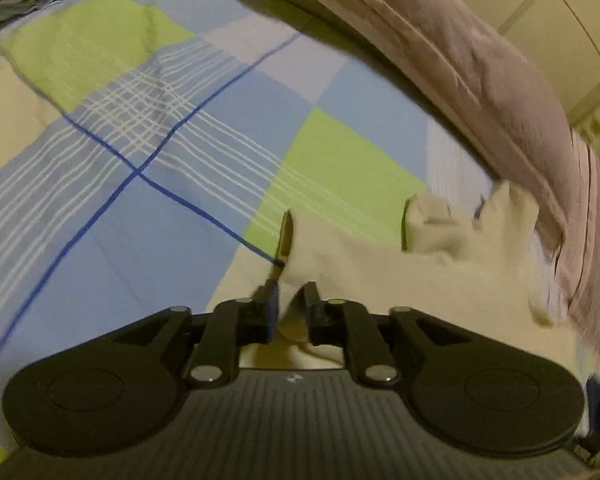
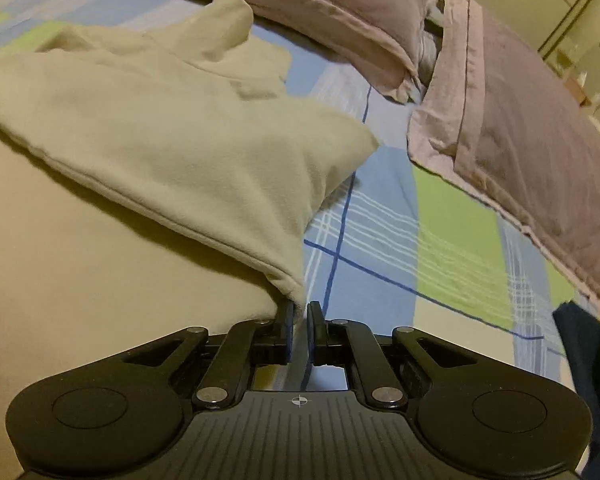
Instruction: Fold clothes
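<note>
Beside the mauve pillows (image 2: 520, 128), both grippers, left (image 1: 292, 304) and right (image 2: 299, 318), pinch the cream cotton garment (image 2: 172, 140); fold-over probably comes next, needing both corners carried together.

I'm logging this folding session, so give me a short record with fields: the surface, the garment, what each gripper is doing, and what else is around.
surface: bed with checked sheet in blue, green and cream
garment: cream garment, lying partly folded over itself
left gripper: fingers closed on an edge of the garment
right gripper: fingers closed on a corner of the garment
nearby: mauve pillows at the head of the bed; dark blue cloth at right edge
</note>
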A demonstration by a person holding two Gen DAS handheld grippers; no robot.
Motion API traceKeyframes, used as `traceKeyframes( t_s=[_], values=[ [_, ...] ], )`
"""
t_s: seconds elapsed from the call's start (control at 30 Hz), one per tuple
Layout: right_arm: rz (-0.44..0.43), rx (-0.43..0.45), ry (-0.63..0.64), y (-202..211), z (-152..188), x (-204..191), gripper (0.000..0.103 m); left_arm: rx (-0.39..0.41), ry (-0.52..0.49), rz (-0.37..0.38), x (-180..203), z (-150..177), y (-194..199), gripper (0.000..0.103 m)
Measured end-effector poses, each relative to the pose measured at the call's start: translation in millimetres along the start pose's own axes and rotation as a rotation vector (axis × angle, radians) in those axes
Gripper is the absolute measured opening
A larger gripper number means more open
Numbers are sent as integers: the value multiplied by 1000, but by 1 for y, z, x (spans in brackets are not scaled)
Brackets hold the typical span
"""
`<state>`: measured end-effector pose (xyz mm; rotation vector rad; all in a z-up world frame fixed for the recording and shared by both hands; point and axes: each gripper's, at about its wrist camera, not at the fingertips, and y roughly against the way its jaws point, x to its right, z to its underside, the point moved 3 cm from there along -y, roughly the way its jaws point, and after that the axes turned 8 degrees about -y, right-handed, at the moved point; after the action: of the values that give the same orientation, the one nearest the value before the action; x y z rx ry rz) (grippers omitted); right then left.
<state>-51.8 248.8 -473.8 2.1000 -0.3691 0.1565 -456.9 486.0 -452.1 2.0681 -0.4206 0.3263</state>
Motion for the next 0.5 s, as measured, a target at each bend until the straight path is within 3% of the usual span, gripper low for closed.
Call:
traceKeyframes(
  t_s=[0.13, 0.3, 0.43, 0.5],
  values=[
    [-61, 2, -119, 19, -13, 18, 6, 40, 97, 3, -3, 2, 23, 22],
    [-161, 48, -365, 31, -39, 45, 6, 52, 59, 21, 14, -4, 46, 22],
    [-219, 80, -522, 12, -62, 54, 6, 21, -47, 88, 50, -4, 30, 24],
    [-263, 110, -628, -5, -72, 59, 6, -5, -68, 86, 60, -2, 11, 25]
  ],
)
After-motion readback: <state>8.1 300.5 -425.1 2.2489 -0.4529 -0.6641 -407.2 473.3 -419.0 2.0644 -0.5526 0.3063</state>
